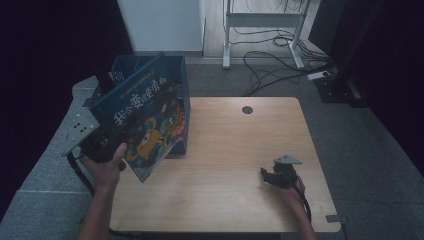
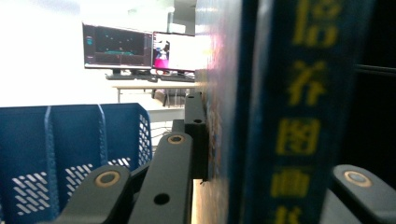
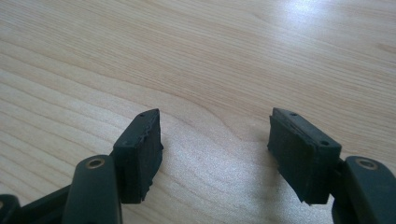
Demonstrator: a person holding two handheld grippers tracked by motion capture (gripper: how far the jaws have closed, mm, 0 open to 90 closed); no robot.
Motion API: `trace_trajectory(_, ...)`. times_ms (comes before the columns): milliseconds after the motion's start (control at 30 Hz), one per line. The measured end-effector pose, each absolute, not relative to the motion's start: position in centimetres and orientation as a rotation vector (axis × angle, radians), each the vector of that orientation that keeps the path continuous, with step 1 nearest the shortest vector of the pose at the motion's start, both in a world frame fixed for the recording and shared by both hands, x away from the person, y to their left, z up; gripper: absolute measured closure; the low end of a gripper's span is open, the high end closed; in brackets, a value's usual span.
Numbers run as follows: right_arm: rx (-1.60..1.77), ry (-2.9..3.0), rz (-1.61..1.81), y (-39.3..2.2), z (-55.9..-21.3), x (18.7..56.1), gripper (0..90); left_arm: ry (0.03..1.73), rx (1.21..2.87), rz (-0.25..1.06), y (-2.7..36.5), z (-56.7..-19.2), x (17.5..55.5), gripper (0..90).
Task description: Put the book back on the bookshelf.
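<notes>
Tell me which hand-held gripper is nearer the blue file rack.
Left. The left hand-held gripper grips the picture book right beside the blue file rack; the right hand-held gripper sits far across the table.

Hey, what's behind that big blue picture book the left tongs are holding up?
Behind the picture book stands a blue file rack, its slotted dividers visible past the left tongs. The book covers most of the rack's inside, so its contents cannot be seen.
</notes>
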State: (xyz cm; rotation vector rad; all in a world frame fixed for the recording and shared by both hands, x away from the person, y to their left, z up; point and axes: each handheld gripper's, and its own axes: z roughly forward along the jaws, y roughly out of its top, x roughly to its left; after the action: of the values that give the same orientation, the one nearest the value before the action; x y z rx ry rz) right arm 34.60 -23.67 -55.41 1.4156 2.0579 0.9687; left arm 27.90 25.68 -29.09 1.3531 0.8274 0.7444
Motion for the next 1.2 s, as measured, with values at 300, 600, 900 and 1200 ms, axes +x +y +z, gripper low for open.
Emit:
trace_trajectory(300,1.416,2.058,0.969,-23.7,-55.4,34.6,33.9,0.856,1.334,0.765,26.4,-29.0,28.4,82.2)
trace_trajectory(600,1.415,2.058,0.968,-23.7,-55.4,34.6,33.9,0.887,1.334,0.776,26.6,-29.4,29.2,82.2)
trace_trajectory(900,1.415,2.058,0.966,-23.6,-55.4,34.6,33.9,0.913,1.335,0.808,26.5,-29.4,30.4,82.2)
trace_trajectory(1200,1.415,2.058,0.965,-23.6,-55.4,34.6,33.8,0.933,1.319,0.869,25.5,-29.5,32.1,82.2)
